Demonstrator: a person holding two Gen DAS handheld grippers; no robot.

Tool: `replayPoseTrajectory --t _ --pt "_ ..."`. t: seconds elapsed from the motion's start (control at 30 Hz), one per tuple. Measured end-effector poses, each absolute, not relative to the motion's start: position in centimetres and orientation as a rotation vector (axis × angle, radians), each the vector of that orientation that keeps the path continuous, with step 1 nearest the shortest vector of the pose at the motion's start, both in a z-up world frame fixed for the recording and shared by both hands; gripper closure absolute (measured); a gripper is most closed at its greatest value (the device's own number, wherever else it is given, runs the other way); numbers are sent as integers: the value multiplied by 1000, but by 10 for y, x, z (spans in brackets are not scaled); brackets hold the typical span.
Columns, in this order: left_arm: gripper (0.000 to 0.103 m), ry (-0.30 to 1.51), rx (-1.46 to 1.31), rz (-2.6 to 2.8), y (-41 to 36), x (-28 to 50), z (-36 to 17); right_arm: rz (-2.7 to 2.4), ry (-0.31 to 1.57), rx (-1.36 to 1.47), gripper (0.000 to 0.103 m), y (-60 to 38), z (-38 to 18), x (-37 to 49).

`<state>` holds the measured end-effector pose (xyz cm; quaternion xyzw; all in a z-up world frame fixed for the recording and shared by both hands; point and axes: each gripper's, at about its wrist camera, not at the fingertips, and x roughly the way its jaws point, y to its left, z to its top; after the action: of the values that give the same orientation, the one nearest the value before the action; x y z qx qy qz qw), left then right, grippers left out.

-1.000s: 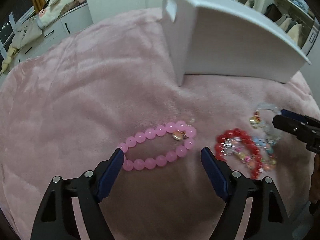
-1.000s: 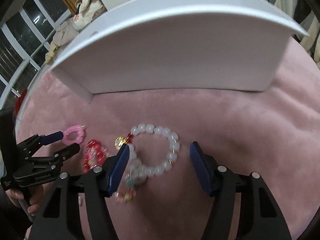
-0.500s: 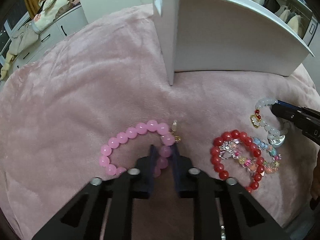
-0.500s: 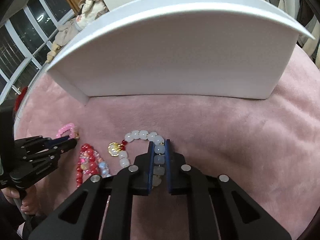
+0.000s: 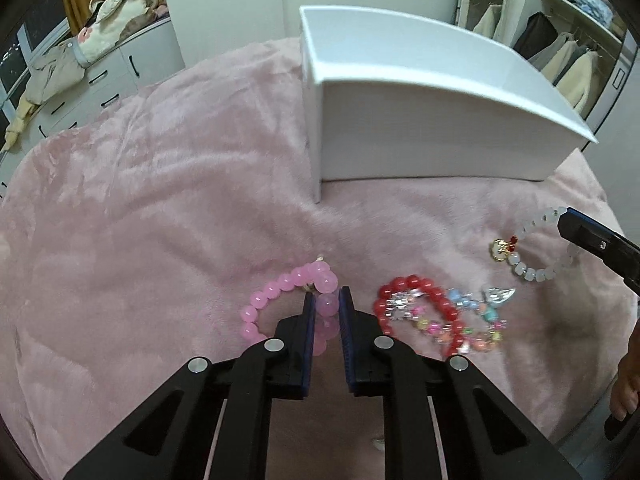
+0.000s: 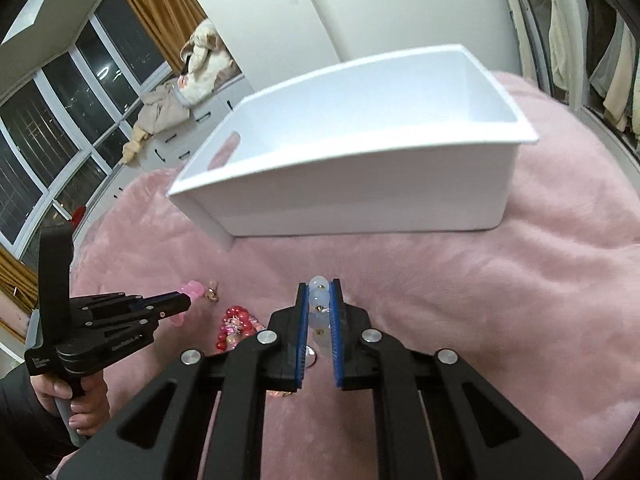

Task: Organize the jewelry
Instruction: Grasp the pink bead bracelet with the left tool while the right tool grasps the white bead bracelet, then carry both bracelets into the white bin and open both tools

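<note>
My left gripper [image 5: 325, 297] is shut on the pink bead bracelet [image 5: 280, 286], which hangs from its blue pads just above the pink blanket. My right gripper [image 6: 319, 289] is shut on the white bead bracelet [image 6: 319, 306], lifted off the blanket; from the left wrist view that white bracelet [image 5: 532, 272] dangles from the right gripper's tip [image 5: 564, 216]. A red bead bracelet [image 5: 416, 300] and a multicoloured charm bracelet [image 5: 476, 322] lie on the blanket between the two grippers. The white open box [image 6: 360, 168] stands beyond both, and what shows of its inside is bare.
A pink plush blanket [image 5: 160, 220] covers the whole surface. White drawers with piled clothes and soft toys [image 5: 100, 36] stand at the far left by the windows. A wardrobe with hanging coats [image 5: 560, 48] is at the far right. A hand [image 6: 76, 404] grips the left tool's handle.
Both grippers went from open to shut, the left on the pink bracelet and the right on the white one, then lifted them off the blanket. The box's inside has come into the right view.
</note>
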<state>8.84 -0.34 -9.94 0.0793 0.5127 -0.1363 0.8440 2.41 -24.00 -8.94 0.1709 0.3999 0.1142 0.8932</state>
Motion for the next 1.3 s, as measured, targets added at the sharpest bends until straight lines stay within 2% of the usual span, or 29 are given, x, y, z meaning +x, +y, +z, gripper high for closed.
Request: replayPoseTrajectory --t 0.77,1.3 --pt "86 974 189 -428 -71 55 -17 210 646 362 93 -271 -14 -39" --pt "86 851 209 -477 -119 76 32 217 550 422 92 -310 31 -51"
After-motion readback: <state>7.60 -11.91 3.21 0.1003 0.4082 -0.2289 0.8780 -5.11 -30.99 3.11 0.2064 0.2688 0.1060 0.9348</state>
